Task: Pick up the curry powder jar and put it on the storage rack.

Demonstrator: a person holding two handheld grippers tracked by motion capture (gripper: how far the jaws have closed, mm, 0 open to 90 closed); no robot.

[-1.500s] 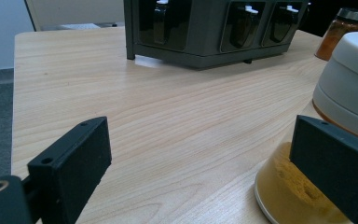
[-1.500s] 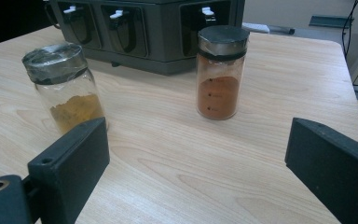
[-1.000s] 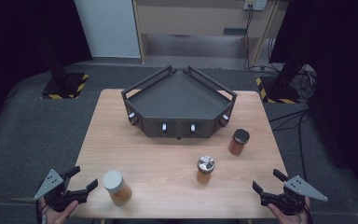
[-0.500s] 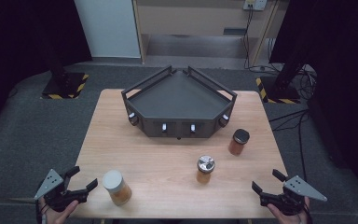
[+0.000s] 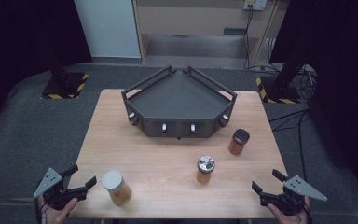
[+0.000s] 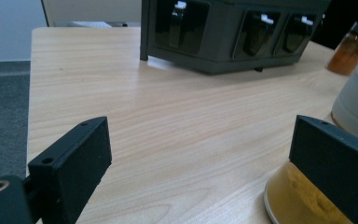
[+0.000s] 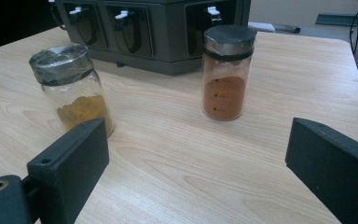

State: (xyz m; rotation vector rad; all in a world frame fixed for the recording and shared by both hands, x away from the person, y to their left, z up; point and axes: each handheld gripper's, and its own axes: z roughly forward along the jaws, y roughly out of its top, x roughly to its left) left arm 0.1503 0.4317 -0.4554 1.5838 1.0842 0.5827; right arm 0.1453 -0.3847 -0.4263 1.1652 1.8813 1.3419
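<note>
At the counter's (image 5: 168, 158) near edge, you held both claws spread and empty: left claw (image 5: 77, 183) just beside the white-lidded jar (image 5: 116, 187), right claw (image 5: 266, 183) apart from the silver-lidded jar (image 5: 205, 169). Best approach: level, straddling the jar body below its lid.

high view overhead, facing forward-down; both gripper views low, near tabletop, sharing dark rack (image 5: 179, 100) front.

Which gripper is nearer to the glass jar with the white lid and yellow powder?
Left. The left gripper is open just beside the white-lidded glass jar, at the table's near left corner. The right gripper is far off, at the near right corner.
</note>
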